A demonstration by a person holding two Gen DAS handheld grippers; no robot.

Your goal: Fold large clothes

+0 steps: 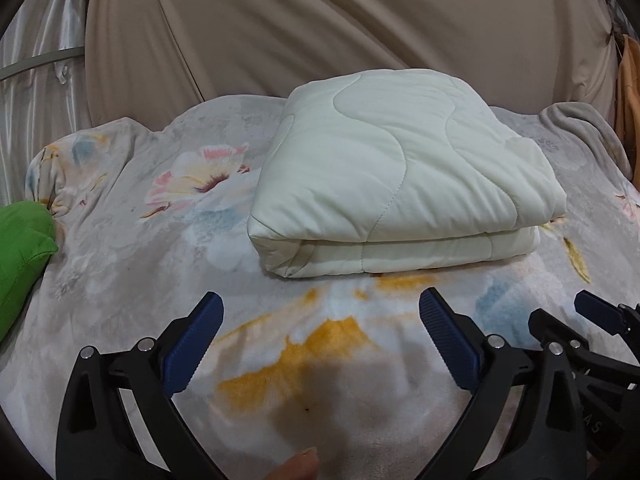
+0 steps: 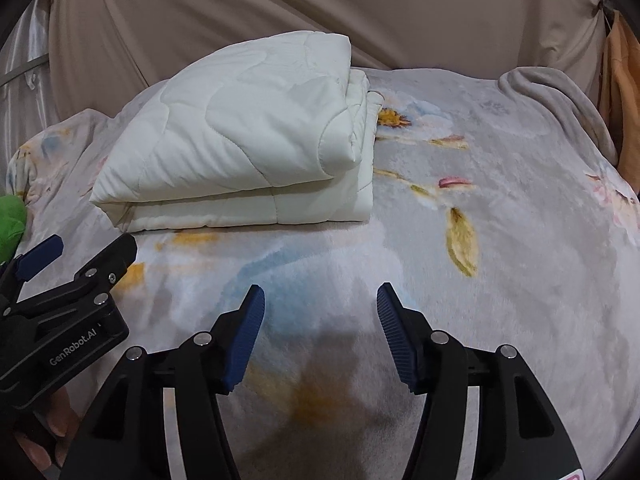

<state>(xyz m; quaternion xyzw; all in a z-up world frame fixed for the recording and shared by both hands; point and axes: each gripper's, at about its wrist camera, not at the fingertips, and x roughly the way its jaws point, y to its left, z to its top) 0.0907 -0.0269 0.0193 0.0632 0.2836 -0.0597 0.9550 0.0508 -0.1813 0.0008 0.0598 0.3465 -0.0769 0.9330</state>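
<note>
One folded white quilt (image 1: 400,176) on one bed covered by one flowered blanket (image 1: 160,280). One green cushion (image 1: 20,264) at the edge. Two claws: left claw (image 1: 320,344), right claw (image 2: 320,340). One beige curtain (image 1: 320,20) behind.

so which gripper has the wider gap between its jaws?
The left gripper: its jaws stand far apart, empty. The right gripper is open too, but narrower.
</note>
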